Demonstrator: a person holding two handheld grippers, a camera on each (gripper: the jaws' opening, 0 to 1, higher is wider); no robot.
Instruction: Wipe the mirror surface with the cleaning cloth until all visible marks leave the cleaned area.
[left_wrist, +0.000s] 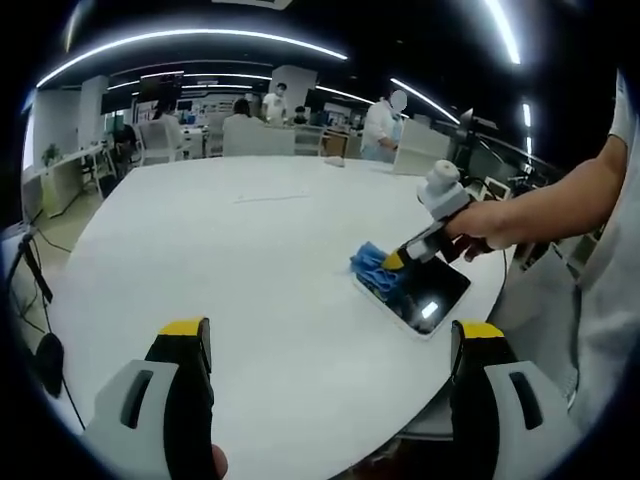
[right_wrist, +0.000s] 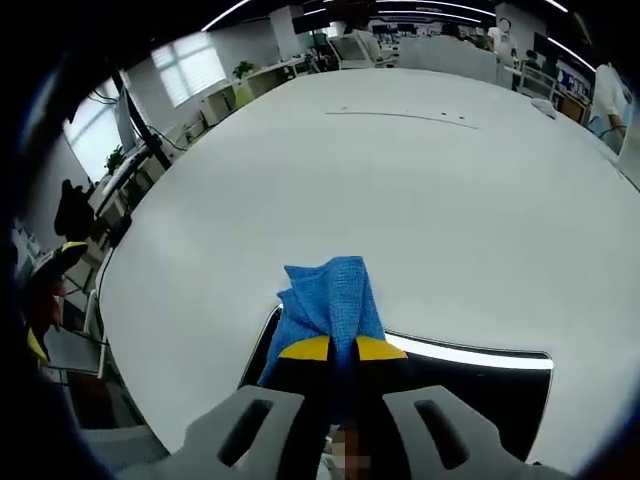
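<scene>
Currently, right claw (right_wrist: 343, 350): clamped on folded blue cleaning cloth (right_wrist: 330, 295), pressing it onto dark rectangular mirror (right_wrist: 480, 385) for wiping.
Left claw (left_wrist: 330, 345): wide, empty, well apart from mirror over white desk (left_wrist: 250, 250).

The cleaning cloth (right_wrist: 330, 300) is a soft blue fabric with a fine woven, slightly nubbly texture. The mirror (right_wrist: 470, 385) under it is dark, glossy glass, throwing back a ceiling light strip. The counter (right_wrist: 400, 190) is smooth, matt white. The right gripper (right_wrist: 340, 350) looks like matt grey plastic, with yellow-tipped black jaws, perhaps rubbery.
</scene>
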